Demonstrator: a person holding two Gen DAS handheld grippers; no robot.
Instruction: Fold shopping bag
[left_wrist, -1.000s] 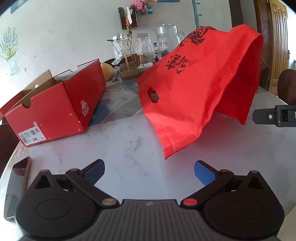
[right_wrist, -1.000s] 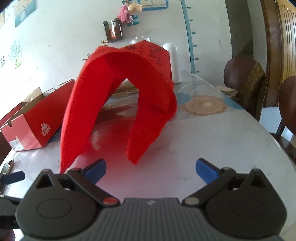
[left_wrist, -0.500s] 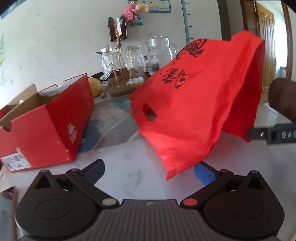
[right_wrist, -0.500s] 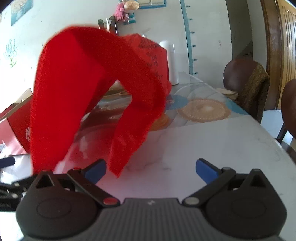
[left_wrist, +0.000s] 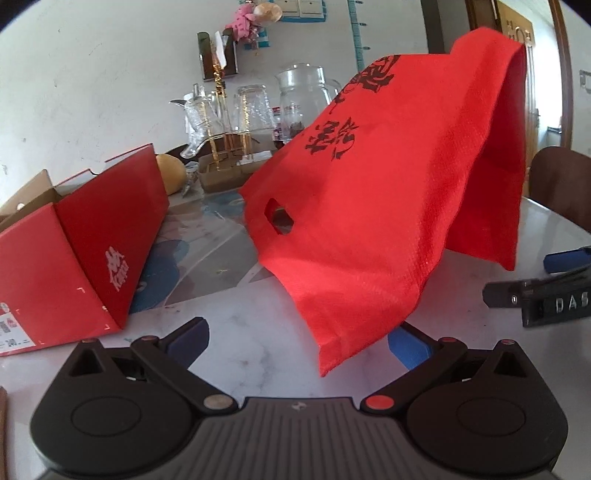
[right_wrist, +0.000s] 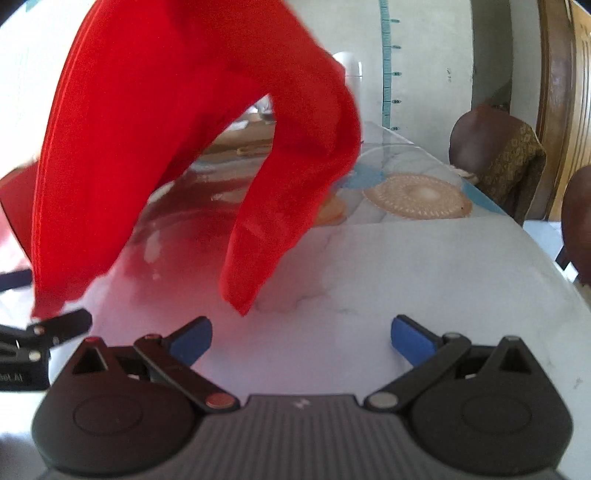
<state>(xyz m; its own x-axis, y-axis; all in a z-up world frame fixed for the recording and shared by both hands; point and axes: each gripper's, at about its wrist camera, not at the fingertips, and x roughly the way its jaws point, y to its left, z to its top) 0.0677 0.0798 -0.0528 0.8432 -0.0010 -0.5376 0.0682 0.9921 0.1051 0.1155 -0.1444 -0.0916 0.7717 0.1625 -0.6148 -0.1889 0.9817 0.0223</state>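
Across the marble table (left_wrist: 258, 354) the red bag (left_wrist: 369, 221) has drifted closer to your left gripper (left_wrist: 295, 341) and right gripper (right_wrist: 301, 338), both with jaws released, so no corner is pinched yet.

1. The right tool (left_wrist: 554, 291) shows white letters "DAS" on its black body in the left wrist view.
2. The red bag (left_wrist: 376, 206) carries black brush-style characters, not legible.
3. The red box (left_wrist: 74, 266) bears a white logo and a sticker, both unreadable.

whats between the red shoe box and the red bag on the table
In the left wrist view, a clear sheet over a blue-printed mat lies between the red cardboard shoe box and the red non-woven shopping bag; nothing else stands there.
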